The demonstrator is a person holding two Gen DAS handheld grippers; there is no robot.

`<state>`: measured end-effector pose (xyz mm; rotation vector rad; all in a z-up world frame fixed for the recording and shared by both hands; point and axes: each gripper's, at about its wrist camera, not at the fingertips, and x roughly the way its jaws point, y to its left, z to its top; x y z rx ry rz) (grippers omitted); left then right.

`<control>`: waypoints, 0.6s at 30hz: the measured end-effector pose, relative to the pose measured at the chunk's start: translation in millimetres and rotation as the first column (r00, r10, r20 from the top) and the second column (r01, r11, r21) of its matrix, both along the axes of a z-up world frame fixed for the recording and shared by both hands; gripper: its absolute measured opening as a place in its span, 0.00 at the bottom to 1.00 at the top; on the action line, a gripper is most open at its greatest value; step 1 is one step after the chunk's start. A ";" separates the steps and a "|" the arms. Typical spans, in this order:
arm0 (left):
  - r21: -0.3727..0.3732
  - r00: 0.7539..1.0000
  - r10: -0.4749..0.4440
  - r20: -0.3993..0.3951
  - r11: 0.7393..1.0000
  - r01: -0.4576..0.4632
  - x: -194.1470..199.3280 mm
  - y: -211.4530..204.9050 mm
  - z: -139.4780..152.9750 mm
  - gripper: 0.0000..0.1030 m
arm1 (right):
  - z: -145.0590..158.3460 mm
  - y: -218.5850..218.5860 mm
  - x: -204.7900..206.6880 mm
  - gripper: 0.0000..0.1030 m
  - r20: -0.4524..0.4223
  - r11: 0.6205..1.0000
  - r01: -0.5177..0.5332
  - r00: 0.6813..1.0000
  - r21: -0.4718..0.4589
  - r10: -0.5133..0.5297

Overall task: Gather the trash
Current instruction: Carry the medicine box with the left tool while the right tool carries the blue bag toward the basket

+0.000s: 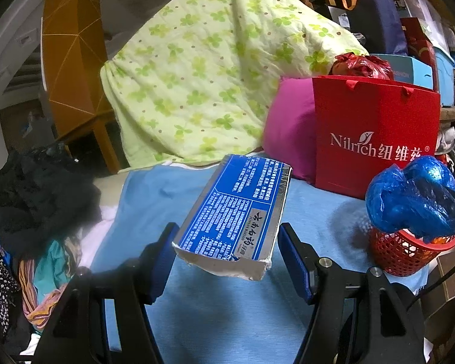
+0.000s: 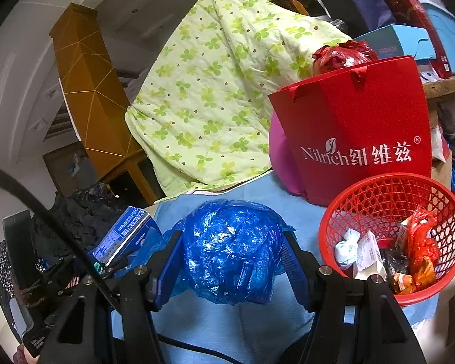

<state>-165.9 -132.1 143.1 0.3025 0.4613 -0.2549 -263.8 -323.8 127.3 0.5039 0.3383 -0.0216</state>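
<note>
While I look through the left wrist view, my left gripper (image 1: 226, 253) grasps a blue carton (image 1: 233, 215) at centre frame, w/ the red basket (image 1: 406, 253) at lower right.

Right wrist view: right gripper (image 2: 231, 256) is clenched on a crumpled blue plastic bag (image 2: 230, 248), centre; basket (image 2: 364, 209) at right, part full. I judge it best to carry the bag fully over the rim before letting go, then bring the carton.

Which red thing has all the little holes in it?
The red basket at the right, with trash lying inside. Its wall is open mesh. The red paper bag behind it has smooth, solid sides with white writing.
</note>
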 end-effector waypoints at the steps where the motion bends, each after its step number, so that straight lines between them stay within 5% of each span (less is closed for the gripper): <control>1: 0.002 1.000 -0.002 0.000 1.000 0.002 -0.1 -0.9 -0.3 0.66 | -0.1 -1.3 -0.4 0.64 0.001 1.000 0.004 1.000 0.000 -0.004; 18: 0.027 0.999 -0.048 -0.011 0.999 0.048 -3.8 -14.3 -2.7 0.66 | -1.0 -13.7 -6.4 0.64 0.007 1.000 0.027 1.000 0.013 -0.028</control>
